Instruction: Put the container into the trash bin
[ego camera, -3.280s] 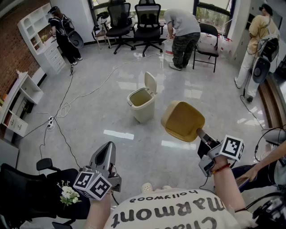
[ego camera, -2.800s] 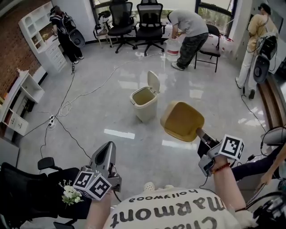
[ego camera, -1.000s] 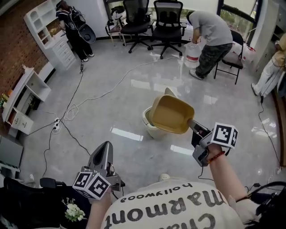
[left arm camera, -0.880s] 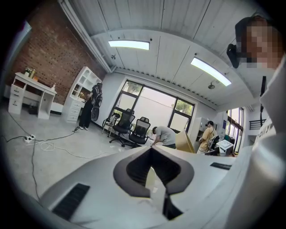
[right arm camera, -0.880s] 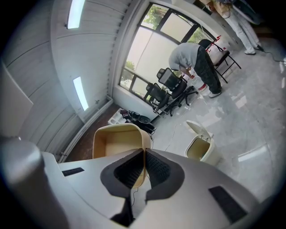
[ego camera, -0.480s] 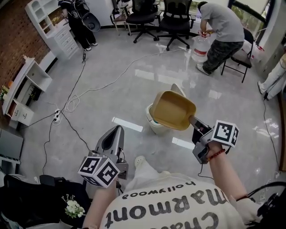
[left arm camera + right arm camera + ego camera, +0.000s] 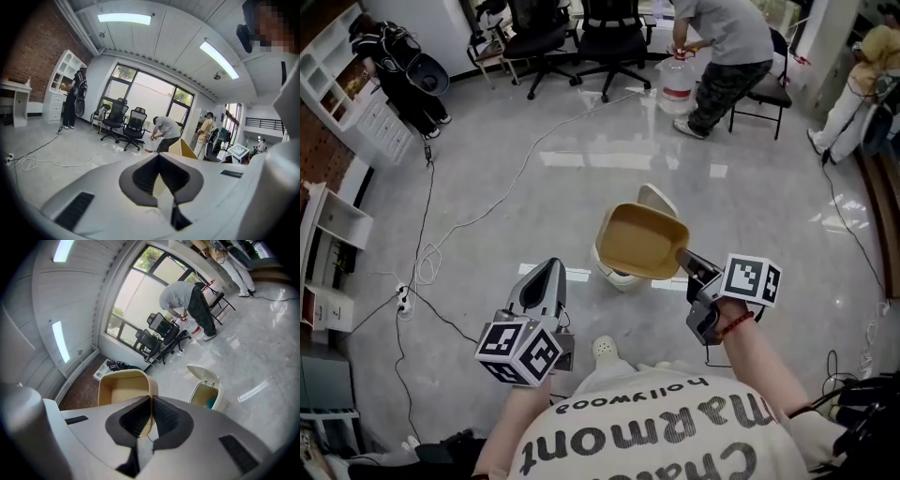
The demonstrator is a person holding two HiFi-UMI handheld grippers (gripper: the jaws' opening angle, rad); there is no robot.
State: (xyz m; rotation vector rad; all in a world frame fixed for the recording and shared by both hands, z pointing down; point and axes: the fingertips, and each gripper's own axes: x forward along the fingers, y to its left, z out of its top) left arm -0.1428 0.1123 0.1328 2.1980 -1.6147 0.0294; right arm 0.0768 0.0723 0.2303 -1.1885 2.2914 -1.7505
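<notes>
A tan rectangular container hangs tilted over the cream trash bin, hiding most of the bin's mouth. The bin's lid stands up behind it. My right gripper is shut on the container's near wall. In the right gripper view the container is clamped between the jaws of the right gripper. There the open trash bin stands to the right and below, with something teal inside. My left gripper is shut and holds nothing, left of the bin. The left gripper points toward the room's far end.
Cables trail over the grey floor to the left. Office chairs and a person bent over a water jug are at the far end. White shelves line the left wall. Another person stands by them.
The bin has come much closer as I walked up to it. The container in my right gripper now hangs over the bin's mouth. My left gripper has risen slightly.
</notes>
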